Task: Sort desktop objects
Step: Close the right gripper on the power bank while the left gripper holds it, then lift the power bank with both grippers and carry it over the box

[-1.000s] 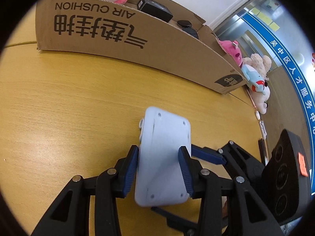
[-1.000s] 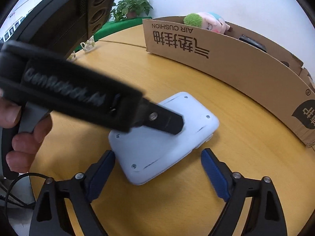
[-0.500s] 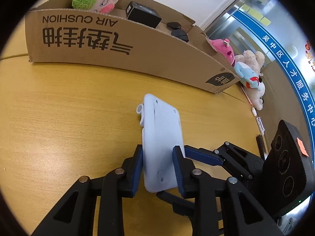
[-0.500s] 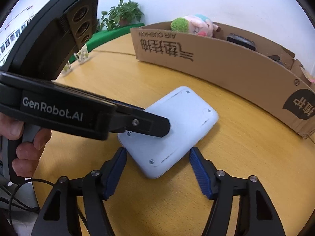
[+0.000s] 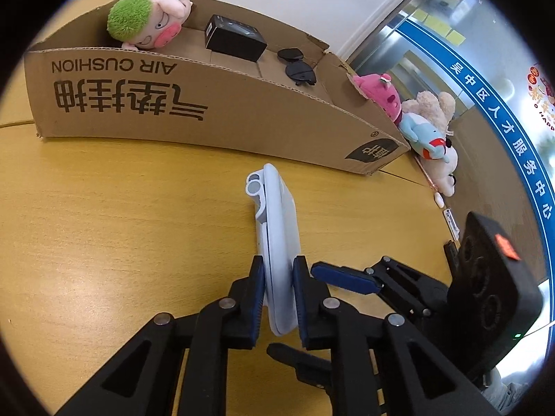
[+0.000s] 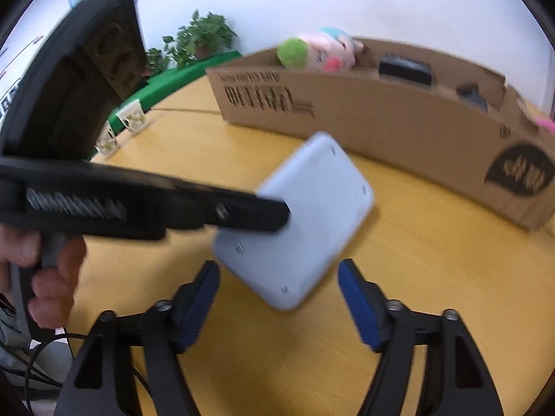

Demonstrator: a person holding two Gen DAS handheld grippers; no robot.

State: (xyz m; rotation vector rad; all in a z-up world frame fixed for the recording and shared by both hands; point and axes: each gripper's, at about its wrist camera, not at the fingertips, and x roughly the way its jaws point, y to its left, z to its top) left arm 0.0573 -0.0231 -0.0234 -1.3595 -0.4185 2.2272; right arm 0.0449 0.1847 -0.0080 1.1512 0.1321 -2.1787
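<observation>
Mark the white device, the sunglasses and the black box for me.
white device (image 5: 279,242): left wrist view, its narrow edge above the pads.
sunglasses (image 5: 300,69): left wrist view, nearer lens.
black box (image 5: 236,39): left wrist view, its front face.

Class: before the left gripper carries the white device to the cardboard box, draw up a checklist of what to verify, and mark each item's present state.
1. Left gripper shut on the white device: ok.
2. Device lifted off the table: ok, judged from the tilted underside in the right wrist view.
3. Right gripper open, not pinching the device: ok.
4. Free floor in the cardboard box: cannot tell; plush toy, black case and sunglasses occupy it.
5. Grip deep enough: cannot tell.
</observation>
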